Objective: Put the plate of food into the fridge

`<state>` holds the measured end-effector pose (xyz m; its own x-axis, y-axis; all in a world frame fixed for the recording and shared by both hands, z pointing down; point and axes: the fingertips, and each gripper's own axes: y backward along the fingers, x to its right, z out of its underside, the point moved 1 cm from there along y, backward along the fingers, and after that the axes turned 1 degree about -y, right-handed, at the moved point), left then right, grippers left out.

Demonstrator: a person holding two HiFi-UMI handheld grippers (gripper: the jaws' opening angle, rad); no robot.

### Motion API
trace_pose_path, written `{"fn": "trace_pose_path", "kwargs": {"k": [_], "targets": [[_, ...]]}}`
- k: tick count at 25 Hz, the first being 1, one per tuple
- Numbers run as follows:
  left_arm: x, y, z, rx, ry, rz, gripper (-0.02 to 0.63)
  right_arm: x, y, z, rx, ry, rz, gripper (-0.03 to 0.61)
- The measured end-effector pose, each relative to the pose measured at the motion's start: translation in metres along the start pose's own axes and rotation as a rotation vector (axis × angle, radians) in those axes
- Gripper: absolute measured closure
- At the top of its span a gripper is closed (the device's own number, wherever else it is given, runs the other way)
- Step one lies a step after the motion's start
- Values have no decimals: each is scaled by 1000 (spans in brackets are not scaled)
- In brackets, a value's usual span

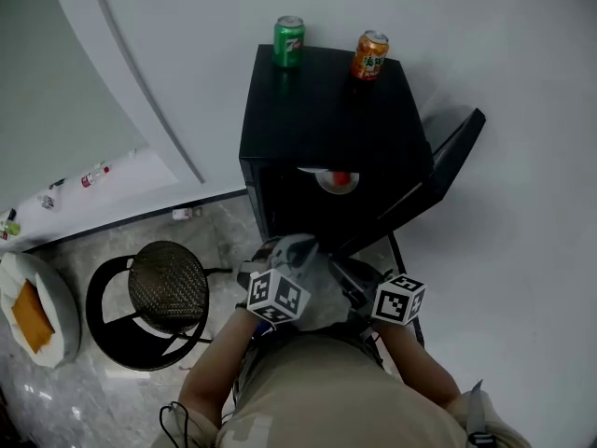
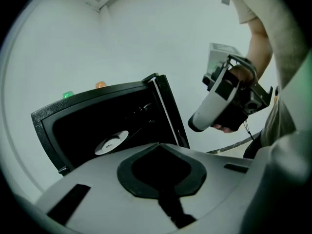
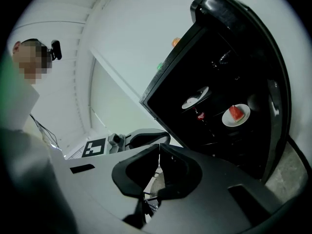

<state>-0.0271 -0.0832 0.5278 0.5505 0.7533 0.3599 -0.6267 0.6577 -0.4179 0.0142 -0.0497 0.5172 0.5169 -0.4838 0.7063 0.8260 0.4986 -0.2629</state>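
The black fridge (image 1: 322, 124) stands open, its door (image 1: 438, 171) swung to the right. Inside it a white plate with a red piece of food (image 3: 236, 114) rests on a shelf, also seen from above as the plate (image 1: 337, 180). A second white plate (image 3: 195, 98) lies on a shelf above it; the left gripper view shows one white plate (image 2: 111, 143). My left gripper (image 2: 158, 147) is shut and holds nothing. My right gripper (image 3: 159, 150) is shut too, with nothing between its pads. Both grippers hang in front of the fridge, left gripper (image 1: 291, 253) beside right gripper (image 1: 347, 278).
A green can (image 1: 288, 41) and an orange can (image 1: 370, 55) stand on the fridge top. A round black stool (image 1: 166, 287) is on the floor to the left. Further left lies a white cushion (image 1: 51, 297). A red-labelled bottle (image 3: 200, 115) is inside the fridge.
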Motion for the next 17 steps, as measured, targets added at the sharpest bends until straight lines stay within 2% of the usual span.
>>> {"fn": "trace_pose_path", "kwargs": {"k": [9,17], "targets": [[54,-11,-62,27,94,-39,606,8,83,-9,58,12,-64,554],[117,-17,-115,15,123,-80,606,19,182,-6,92,16,-103,555]]}}
